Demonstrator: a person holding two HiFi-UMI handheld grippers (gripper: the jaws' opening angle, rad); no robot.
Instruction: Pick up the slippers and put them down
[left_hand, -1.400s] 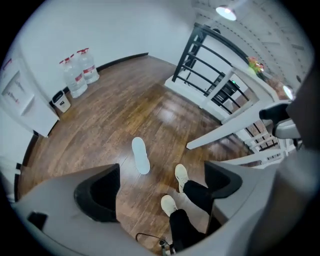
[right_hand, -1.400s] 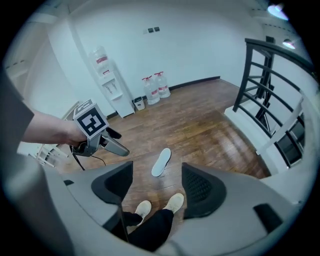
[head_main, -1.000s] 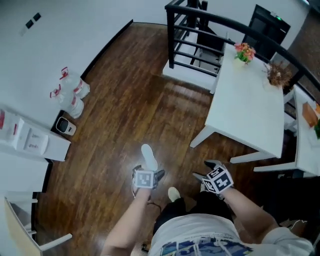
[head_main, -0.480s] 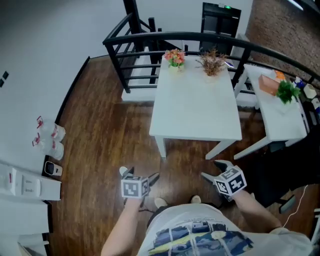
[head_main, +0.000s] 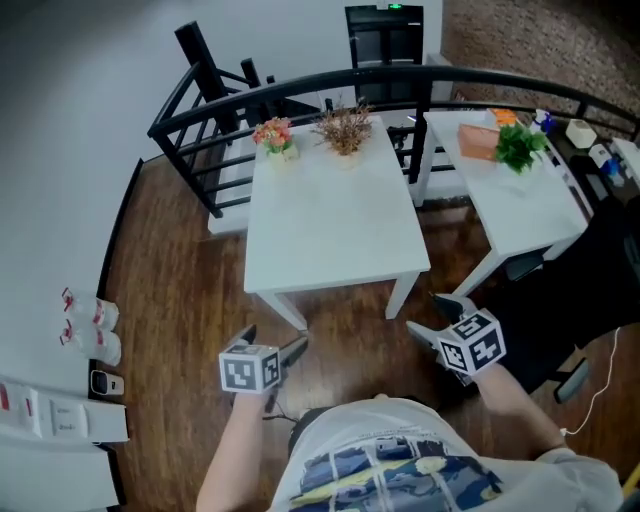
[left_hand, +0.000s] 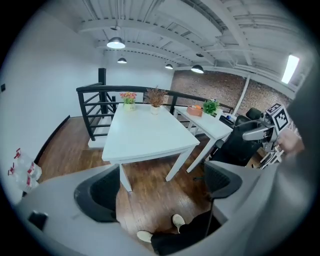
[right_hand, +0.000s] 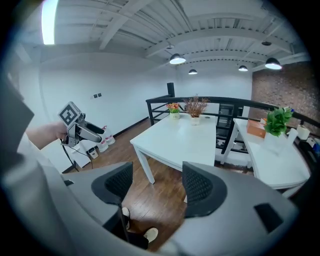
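No loose slipper shows in any view. Two pale shoes (left_hand: 177, 220) on the person's feet stand on the wood floor, seen between the jaws in both gripper views (right_hand: 149, 234). In the head view my left gripper (head_main: 270, 342) is held out low at the left. It is open and empty. My right gripper (head_main: 437, 318) is at the right, also open and empty. Both point down towards the floor in front of the near edge of the white table (head_main: 330, 220). Each gripper also shows in the other's view: the right gripper (left_hand: 260, 133), the left gripper (right_hand: 82, 131).
The white table carries two small flower pots (head_main: 275, 135). A second white table (head_main: 520, 205) with a green plant and an orange box stands to the right. A black railing (head_main: 300, 92) runs behind them. Bottles (head_main: 85, 325) and a white unit (head_main: 60, 422) sit at the left wall.
The head view has swung round from the open floor to face the white table. Both grippers have risen and travelled with it, still open. The pale shoe by the left gripper has left the head view.
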